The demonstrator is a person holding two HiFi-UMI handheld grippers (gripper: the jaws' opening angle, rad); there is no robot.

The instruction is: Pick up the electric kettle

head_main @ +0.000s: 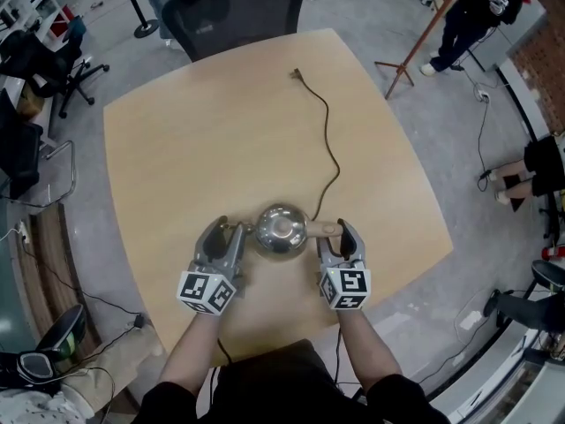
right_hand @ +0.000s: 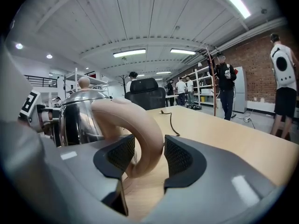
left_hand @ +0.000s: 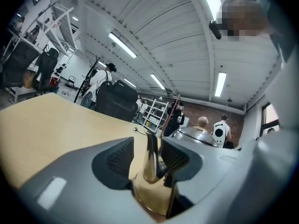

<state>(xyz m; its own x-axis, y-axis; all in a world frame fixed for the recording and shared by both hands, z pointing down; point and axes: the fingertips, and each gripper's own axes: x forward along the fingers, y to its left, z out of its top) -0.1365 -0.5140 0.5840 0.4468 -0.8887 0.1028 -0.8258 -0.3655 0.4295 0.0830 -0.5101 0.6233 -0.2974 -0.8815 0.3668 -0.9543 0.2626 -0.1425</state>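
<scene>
A round chrome kettle (head_main: 281, 230) stands on the wooden table (head_main: 194, 148) close to the near edge, its tan handle (head_main: 321, 229) pointing right. My right gripper (head_main: 335, 230) reaches in from the right. In the right gripper view the handle (right_hand: 140, 129) fills the gap and both pads (right_hand: 180, 157) lie against it, so my right gripper (right_hand: 149, 155) is shut on it. My left gripper (head_main: 228, 230) sits at the kettle's left side. In the left gripper view the thin chrome spout (left_hand: 150, 157) stands between the jaws of my left gripper (left_hand: 147, 155), with a gap to the left pad (left_hand: 119, 158).
A dark cord (head_main: 328, 140) runs from the kettle across the table to a plug (head_main: 296, 74) near the far edge. A black office chair (head_main: 231, 7) stands behind the table. A wooden stand (head_main: 415, 51) and a person (head_main: 472, 11) are at the back right.
</scene>
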